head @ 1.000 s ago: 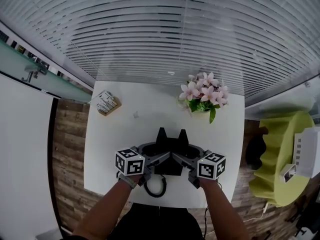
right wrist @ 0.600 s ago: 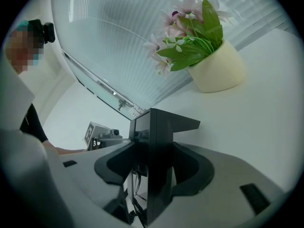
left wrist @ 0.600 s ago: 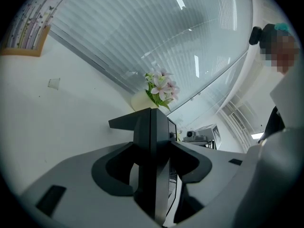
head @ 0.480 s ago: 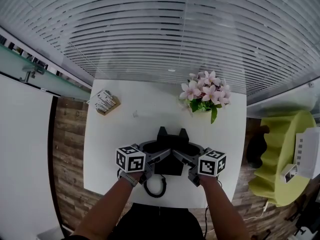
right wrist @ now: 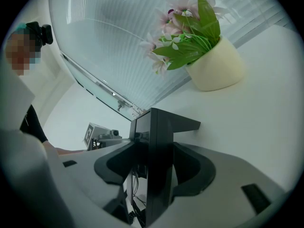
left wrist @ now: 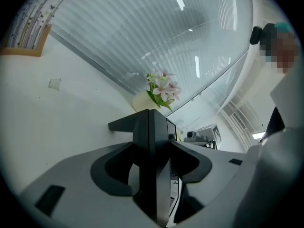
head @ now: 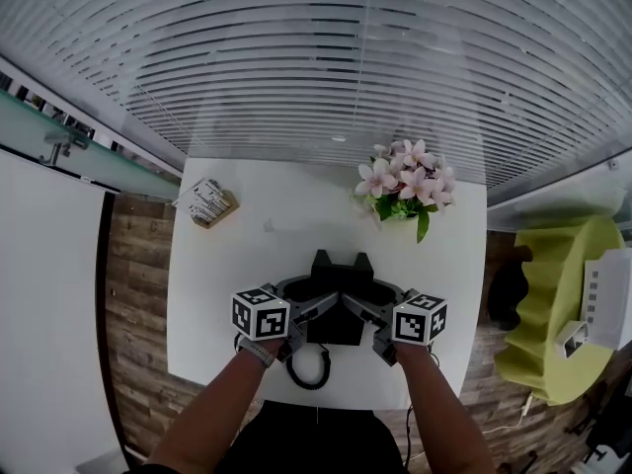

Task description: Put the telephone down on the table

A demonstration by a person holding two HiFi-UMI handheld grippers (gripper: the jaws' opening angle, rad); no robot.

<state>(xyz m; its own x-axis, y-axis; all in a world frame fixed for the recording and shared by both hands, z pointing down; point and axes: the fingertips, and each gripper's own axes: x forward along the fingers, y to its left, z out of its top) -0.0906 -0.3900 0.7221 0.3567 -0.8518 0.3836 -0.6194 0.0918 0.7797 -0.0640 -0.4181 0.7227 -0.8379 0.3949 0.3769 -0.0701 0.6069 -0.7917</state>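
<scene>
On the white counter (head: 296,205) there is one black telephone (head: 334,326), one pot of pink flowers (head: 405,191), one small wooden card holder (head: 210,203) and one tiny pale scrap (head: 267,226). Above it are two grippers. The telephone sits at the near middle of the counter, under and between the left gripper (head: 318,265) and the right gripper (head: 360,267). Its single coiled cord (head: 311,368) loops toward the near edge. Whether the body rests on the counter or hangs just above it cannot be told. In its own view the left gripper (left wrist: 149,122) has its two black fingers pressed together with nothing seen between them, and the right gripper (right wrist: 152,122) shows the same. The phone lies close to the near edge. Bare counter stretches to its left and beyond it, up to the flowers at the far right corner and the card holder at the far left corner, both well apart from the grippers. Wooden floor (head: 133,294) borders the left side, and a yellow-green seat (head: 553,304) stands off to the right. Only the head view shows the cord and the counter's outline. The left gripper view catches the flowers (left wrist: 159,91), the card holder (left wrist: 26,27) and the scrap (left wrist: 54,83), while the right gripper view shows the cream pot (right wrist: 216,68) close up.
</scene>
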